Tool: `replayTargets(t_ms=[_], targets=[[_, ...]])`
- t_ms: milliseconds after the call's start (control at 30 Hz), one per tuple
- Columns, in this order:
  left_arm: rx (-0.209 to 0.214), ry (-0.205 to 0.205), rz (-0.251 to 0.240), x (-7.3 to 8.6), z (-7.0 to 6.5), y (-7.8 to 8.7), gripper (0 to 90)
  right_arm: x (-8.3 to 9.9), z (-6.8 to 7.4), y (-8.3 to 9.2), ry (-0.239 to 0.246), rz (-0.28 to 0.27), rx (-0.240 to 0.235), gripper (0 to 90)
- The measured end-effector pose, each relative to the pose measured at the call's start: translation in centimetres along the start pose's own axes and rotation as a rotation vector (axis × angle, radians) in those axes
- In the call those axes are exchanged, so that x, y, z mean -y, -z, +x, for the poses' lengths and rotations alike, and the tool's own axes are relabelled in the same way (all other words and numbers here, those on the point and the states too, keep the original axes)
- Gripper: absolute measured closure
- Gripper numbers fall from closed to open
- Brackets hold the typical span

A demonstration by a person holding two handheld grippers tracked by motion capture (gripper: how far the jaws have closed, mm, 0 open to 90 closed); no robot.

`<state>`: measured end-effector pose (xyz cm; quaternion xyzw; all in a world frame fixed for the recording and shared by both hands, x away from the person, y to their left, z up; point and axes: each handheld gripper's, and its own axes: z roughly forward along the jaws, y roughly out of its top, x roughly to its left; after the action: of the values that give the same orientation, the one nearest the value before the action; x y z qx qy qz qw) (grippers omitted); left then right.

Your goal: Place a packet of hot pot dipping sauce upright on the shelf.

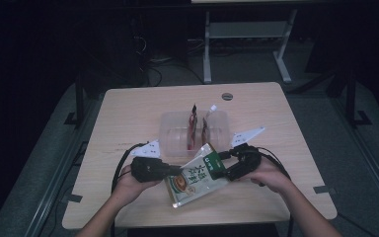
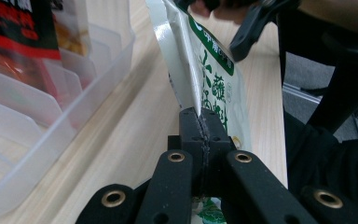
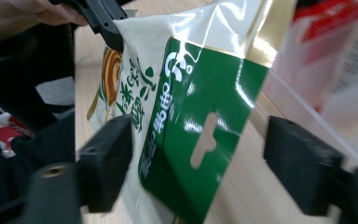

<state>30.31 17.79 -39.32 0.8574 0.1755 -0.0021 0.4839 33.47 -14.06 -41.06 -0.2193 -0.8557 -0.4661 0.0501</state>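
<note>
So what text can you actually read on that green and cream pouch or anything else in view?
Flat green and cream foil pouch, green header: white Chinese characters, tilted and glare-struck, not reliably readable.
Pouch front: large dark green Chinese characters, partly covered, not reliably readable.
Red and black sachets standing in the clear plastic divided box: white lettering cut off, unreadable.
No numbers readable.

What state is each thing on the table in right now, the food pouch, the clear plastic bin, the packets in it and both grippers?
Green and white foil food pouch: lifted, tilted, pinched at one edge.
Left gripper: shut on the pouch's edge.
Right gripper: open, jaws astride the pouch's green top, not pressing.
Clear plastic divided bin: upright on the table, open-topped.
Two red packets: standing on edge in the bin's slots.
</note>
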Motion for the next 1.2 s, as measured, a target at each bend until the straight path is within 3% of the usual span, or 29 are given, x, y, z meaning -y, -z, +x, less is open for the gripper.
replayTargets(t_ms=[133, 367, 467, 833, 933, 1033, 1100, 1200], targets=[[0.001, -0.006, -0.008, -0.1, -0.1, 0.2, 90.0, -0.4, -0.3, -0.9, 0.003, -0.009, -0.081, 45.7], [-0.002, -0.013, -0.017, 0.1, 0.0, 0.2, 90.0, -0.5, -0.1, -0.8, -0.016, -0.012, -0.15, 75.6], [-0.007, -0.011, -0.02, 0.1, 0.2, 0.3, 90.0, -0.5, 0.1, -0.8, -0.001, -0.01, -0.179, 83.8], [-0.037, -0.022, -0.01, 0.4, 0.7, 0.3, 87.8, -0.5, 0.1, -1.3, 0.017, -0.016, -0.218, 90.0], [-0.069, -0.017, -0.003, 0.5, 0.8, 0.2, 77.7, -0.5, 0.0, -1.2, 0.014, -0.029, -0.223, 90.0], [-0.116, 0.004, -0.026, 0.4, 1.1, 0.9, 68.7, -0.4, -0.1, -1.0, 0.007, -0.037, -0.218, 90.0], [-0.145, 0.003, -0.038, 0.3, 1.1, 1.6, 73.3, -0.4, -0.3, -0.6, -0.01, -0.046, -0.217, 90.0], [-0.128, 0.006, -0.04, 0.2, 1.1, 2.1, 89.7, -0.4, -0.6, -0.1, -0.012, -0.066, -0.213, 90.0]])
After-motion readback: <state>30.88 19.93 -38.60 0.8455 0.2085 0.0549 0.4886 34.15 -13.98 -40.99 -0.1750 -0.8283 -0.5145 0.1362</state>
